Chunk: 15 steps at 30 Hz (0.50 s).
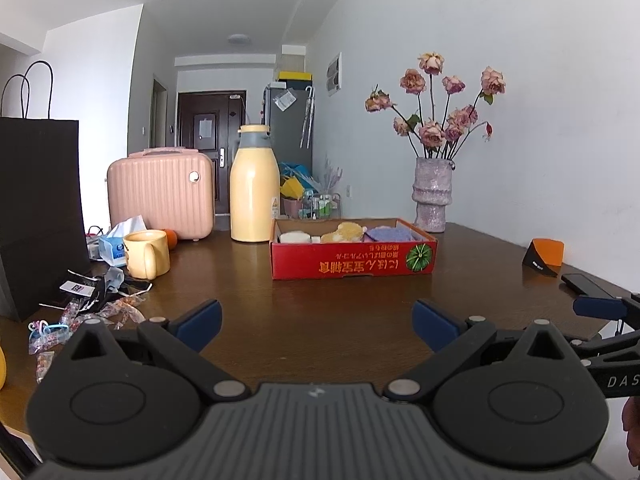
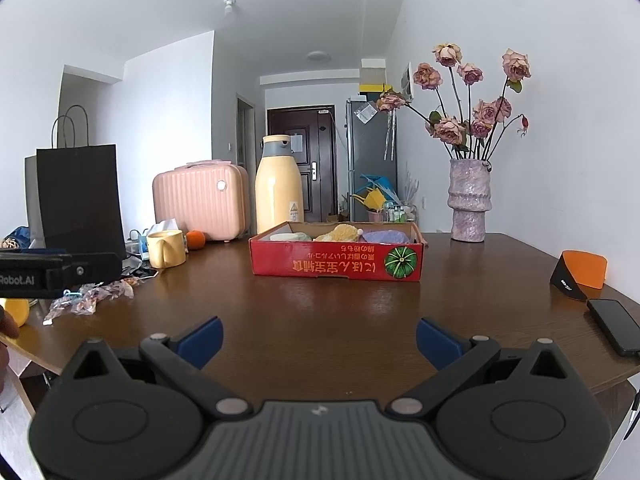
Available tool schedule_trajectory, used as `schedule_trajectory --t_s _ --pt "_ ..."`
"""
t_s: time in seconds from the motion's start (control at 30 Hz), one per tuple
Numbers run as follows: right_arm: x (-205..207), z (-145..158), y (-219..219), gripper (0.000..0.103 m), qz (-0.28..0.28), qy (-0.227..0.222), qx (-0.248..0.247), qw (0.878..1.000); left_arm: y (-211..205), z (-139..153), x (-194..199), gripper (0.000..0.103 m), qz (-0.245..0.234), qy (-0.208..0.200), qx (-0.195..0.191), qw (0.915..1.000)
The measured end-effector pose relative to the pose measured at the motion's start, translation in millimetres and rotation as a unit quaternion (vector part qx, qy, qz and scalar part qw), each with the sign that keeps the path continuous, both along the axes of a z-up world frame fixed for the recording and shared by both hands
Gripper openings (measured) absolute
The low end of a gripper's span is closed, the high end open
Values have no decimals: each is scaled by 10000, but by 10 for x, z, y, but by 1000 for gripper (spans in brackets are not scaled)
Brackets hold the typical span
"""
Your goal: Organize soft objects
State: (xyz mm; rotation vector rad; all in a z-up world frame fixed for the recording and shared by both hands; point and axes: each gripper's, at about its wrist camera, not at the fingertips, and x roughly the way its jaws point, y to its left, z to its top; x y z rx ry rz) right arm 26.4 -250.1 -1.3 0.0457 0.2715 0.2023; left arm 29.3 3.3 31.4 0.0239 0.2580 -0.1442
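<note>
A shallow red cardboard box [image 1: 352,266] [image 2: 336,266] stands on the brown table, ahead of both grippers. Inside it lie soft things side by side: a white one [image 1: 295,237] [image 2: 286,237] at the left, a yellow one [image 1: 347,232] [image 2: 340,233] in the middle, a purple one [image 1: 390,234] [image 2: 387,237] at the right. My left gripper [image 1: 317,326] is open and holds nothing, well short of the box. My right gripper [image 2: 319,340] is likewise open and holds nothing. Part of the right gripper shows at the right edge of the left wrist view.
Behind the box stand a tall yellow flask [image 1: 255,194] [image 2: 279,192], a pink case [image 1: 160,194] [image 2: 199,202] and a vase of dried roses [image 1: 432,194] [image 2: 469,204]. A yellow mug [image 1: 146,254] [image 2: 166,249], a black bag [image 1: 40,208] and wrappers [image 1: 80,316] crowd the left. A phone [image 2: 614,326] and orange stand [image 2: 582,274] lie right.
</note>
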Motion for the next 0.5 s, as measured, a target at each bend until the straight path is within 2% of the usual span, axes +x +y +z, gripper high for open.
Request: schedule_trajectory --t_s 0.5 --pt "36 -42 6 103 4 35 -40 10000 31 -55 82 103 112 142 -136 9997"
